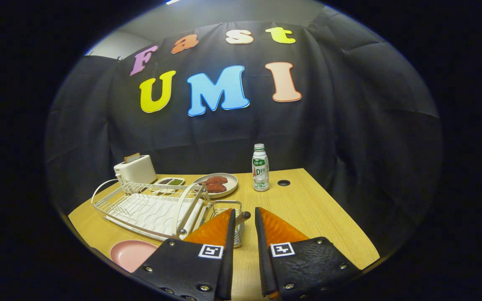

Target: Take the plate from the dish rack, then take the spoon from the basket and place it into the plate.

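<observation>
A pink plate point(130, 253) lies flat on the wooden table point(308, 217), in front of the white wire dish rack point(153, 207) and left of my left finger. A small wire basket point(224, 207) hangs on the rack's right end, partly hidden behind my left finger. The spoon point(243, 216) stands in the basket; its metal handle end pokes up between my fingertips, close against the left one. My gripper point(246, 211) is open by a narrow gap around that handle, and the right finger stands clear of it.
Behind the rack stand a white toaster point(135, 169), a small two-part dish point(170, 182) and a plate of red food point(218, 184). A bottle with a green cap point(260, 168) stands mid-table beside a cable hole point(283, 182).
</observation>
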`<state>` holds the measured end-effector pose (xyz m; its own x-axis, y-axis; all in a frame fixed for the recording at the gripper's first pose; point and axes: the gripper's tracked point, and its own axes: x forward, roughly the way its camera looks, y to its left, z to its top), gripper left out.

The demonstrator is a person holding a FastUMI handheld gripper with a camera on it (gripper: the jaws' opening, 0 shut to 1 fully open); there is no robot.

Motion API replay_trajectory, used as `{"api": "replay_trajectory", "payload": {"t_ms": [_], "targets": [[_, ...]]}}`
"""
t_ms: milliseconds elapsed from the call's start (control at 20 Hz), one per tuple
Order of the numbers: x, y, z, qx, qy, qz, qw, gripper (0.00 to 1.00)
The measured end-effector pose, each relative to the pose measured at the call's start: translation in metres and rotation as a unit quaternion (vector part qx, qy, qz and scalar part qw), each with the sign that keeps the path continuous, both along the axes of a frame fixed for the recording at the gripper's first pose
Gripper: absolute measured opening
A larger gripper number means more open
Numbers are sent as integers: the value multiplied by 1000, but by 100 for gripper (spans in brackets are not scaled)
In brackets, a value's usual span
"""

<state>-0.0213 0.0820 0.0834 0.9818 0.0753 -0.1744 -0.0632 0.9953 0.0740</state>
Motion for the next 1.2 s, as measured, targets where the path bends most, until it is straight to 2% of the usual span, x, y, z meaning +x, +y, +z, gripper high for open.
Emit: {"api": "replay_trajectory", "payload": {"t_ms": [450,750,850,900,950,1050,1100,1150,1200], "targets": [[43,11,-32,43,11,35,998,27],[61,15,-25,60,-9,42,997,27],[61,19,-27,56,-4,44,997,20],[52,20,-26,57,-3,46,997,21],[62,23,-28,56,1,46,997,14],[60,31,-28,55,11,53,997,13],[60,29,-23,50,8,44,998,13],[60,32,-20,47,10,44,998,6],[57,35,-17,47,10,51,998,6]]}}
